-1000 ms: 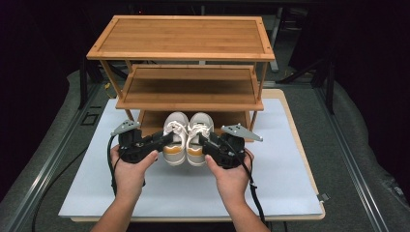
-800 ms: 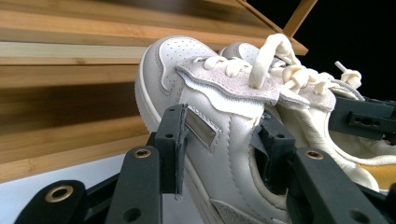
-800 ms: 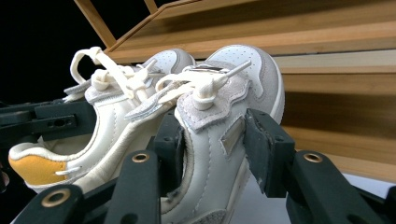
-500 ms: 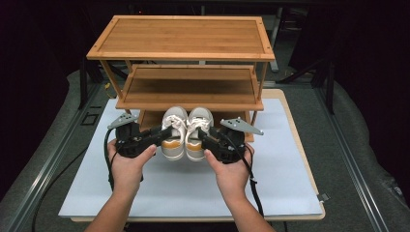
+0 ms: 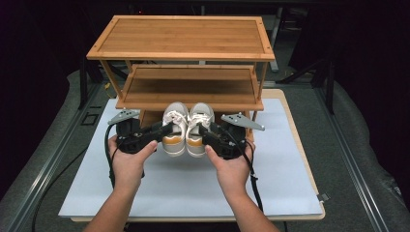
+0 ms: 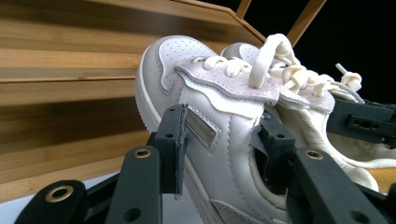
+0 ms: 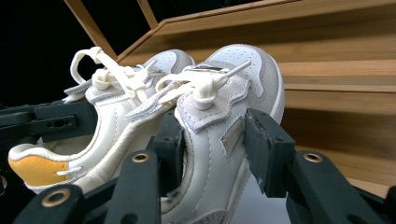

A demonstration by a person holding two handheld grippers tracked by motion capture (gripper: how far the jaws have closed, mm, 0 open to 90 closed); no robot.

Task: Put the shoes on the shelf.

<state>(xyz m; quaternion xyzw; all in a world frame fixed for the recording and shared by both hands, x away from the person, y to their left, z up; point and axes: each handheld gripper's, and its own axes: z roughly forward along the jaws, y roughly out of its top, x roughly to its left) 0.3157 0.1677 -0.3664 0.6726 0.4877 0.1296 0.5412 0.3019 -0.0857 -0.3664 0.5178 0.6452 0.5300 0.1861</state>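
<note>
A pair of white sneakers with tan heels hangs side by side in front of the wooden shoe rack [image 5: 179,34], toes toward its middle shelf [image 5: 193,87]. My left gripper [image 5: 167,129] is shut on the left shoe [image 5: 175,116], its jaws clamping the side wall by the laces. In the left gripper view, the left gripper [image 6: 224,144] pinches that left shoe [image 6: 187,60]. My right gripper [image 5: 204,130] is shut on the right shoe [image 5: 200,113]. In the right gripper view, the right gripper [image 7: 215,149] squeezes that right shoe [image 7: 243,65], with the left shoe [image 7: 126,107] beside it.
The rack has a top shelf, a middle shelf and a low shelf behind the shoes. It stands at the back of a white mat [image 5: 183,179] on a board. Dark floor and metal rails [image 5: 63,154] flank the table.
Both grippers with their shoes have shifted slightly up the picture, toward the rack. The grips are unchanged.
</note>
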